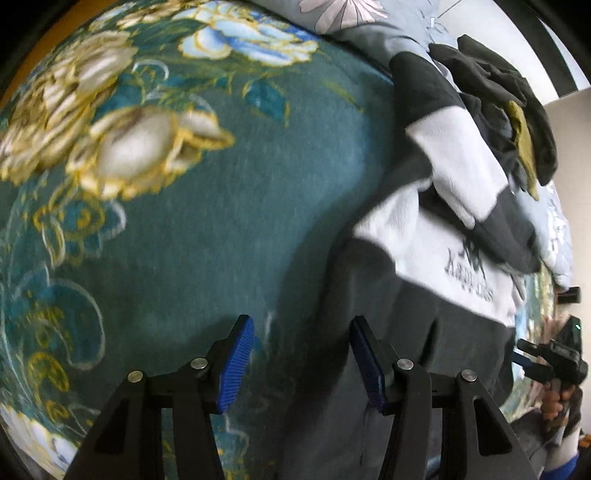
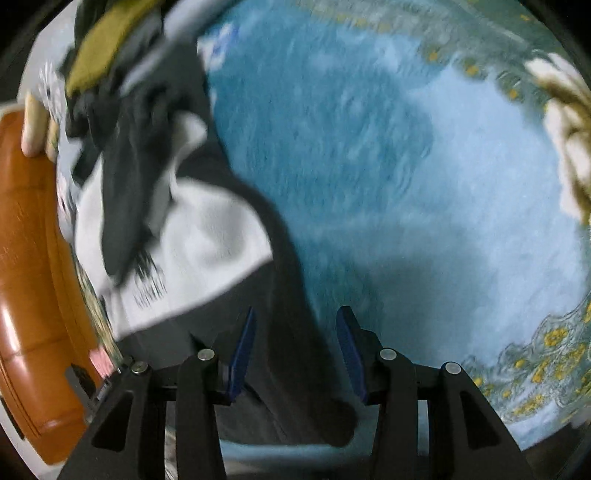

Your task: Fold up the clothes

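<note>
A grey-and-white sweatshirt (image 1: 454,258) with dark lettering lies on the right side of a teal floral blanket (image 1: 207,229). My left gripper (image 1: 301,350) is open just above the blanket, its right blue pad over the sweatshirt's grey hem. At the far right edge, a hand holds my right gripper (image 1: 526,354) by the other side of the hem. In the right wrist view the sweatshirt (image 2: 207,236) spreads to the left, blurred. Its grey edge runs down between the wide-open fingers of my right gripper (image 2: 295,350), and nothing is clamped.
A pile of dark clothes (image 1: 495,81) with an olive garment (image 1: 524,147) sits beyond the sweatshirt, by a light floral duvet (image 1: 373,22). An orange-brown wooden bed frame (image 2: 26,258) borders the left of the right wrist view. Bare teal blanket (image 2: 406,166) stretches to the right.
</note>
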Available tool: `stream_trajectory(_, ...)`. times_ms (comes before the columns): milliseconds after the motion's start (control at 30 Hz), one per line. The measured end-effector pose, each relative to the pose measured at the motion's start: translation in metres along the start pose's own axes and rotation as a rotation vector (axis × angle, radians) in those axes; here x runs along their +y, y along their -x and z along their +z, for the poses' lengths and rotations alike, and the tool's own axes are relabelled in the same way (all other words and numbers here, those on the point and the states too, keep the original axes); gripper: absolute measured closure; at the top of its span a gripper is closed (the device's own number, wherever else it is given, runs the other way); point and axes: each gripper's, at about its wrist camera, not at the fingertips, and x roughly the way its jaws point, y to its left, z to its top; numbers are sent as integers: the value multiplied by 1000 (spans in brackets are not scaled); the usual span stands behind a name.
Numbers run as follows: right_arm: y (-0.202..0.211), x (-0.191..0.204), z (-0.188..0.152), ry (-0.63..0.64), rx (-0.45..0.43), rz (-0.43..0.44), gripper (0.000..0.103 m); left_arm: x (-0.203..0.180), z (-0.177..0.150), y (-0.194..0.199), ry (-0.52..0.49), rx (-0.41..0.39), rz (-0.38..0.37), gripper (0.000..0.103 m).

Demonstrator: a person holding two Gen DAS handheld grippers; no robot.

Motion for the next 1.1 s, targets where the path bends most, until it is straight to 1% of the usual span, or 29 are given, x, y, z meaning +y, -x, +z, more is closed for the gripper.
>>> stream_trajectory(100, -13, 11, -8, 68, 75, -68, 57, 5, -16, -4, 20, 23, -80, 45)
stream_trajectory(167, -19, 18, -14, 110, 116, -115, 57, 6, -25, -7, 33, 29, -115, 45)
stream_trajectory(233, -19, 20, -21, 132, 131, -126, 57, 5, -33, -8, 35, 40, -150, 47)
stream_trajectory(300, -20, 22, -28, 155, 147, -138, 63, 1, -41, -8, 25, 58, -185, 47)
stream_trajectory(333, -20, 23, -31, 166, 155, -143, 69, -1, -45, -8, 18, 68, -198, 47)
stream_trajectory(367, -20, 24, -35, 177, 162, -149, 75, -2, -48, -9, 13, 77, -206, 49)
stream_trajectory(400, -20, 25, -38, 189, 170, -155, 77, -3, -51, -11, 9, 88, -210, 56)
stream_trajectory(433, -20, 26, -41, 200, 178, -160, 82, -4, -57, -13, 8, 98, -211, 60)
stream_trajectory(467, -20, 27, -45, 211, 186, -166, 89, -3, -58, -13, 17, 99, -210, 71)
stream_trajectory(500, -20, 28, -48, 221, 189, -167, 91, -2, -60, -14, 27, 99, -209, 88)
stream_trajectory(533, -12, 29, -50, 220, 161, -136, 93, -2, -60, -12, 35, 96, -211, 93)
stream_trajectory(600, 3, 30, -53, 217, 104, -70, 94, -9, -54, 11, 30, 44, -252, 95)
stream_trajectory(667, 24, 30, -58, 210, 37, 46, 94, -17, -47, 35, 24, -9, -292, 95)
stream_trajectory(733, 47, 32, -68, 233, -21, 136, 94, -24, -41, 59, 19, -62, -331, 96)
stream_trajectory(833, 83, 37, -78, 266, -106, 221, 95, -34, -31, 95, 9, -139, -390, 96)
stream_trajectory(900, 105, 35, -89, 276, -153, 262, 95, -37, -28, 117, -25, -146, -410, 96)
stream_trajectory(967, 127, 22, -103, 279, -187, 300, 95, -36, -40, 131, -32, -115, -435, 96)
stream_trajectory(1033, 133, 18, -119, 280, -201, 336, 95, -37, -54, 138, -32, -83, -461, 96)
stream_trajectory(1100, 134, 15, -132, 272, -207, 375, 95, -31, -52, 139, -7, -71, -471, 96)
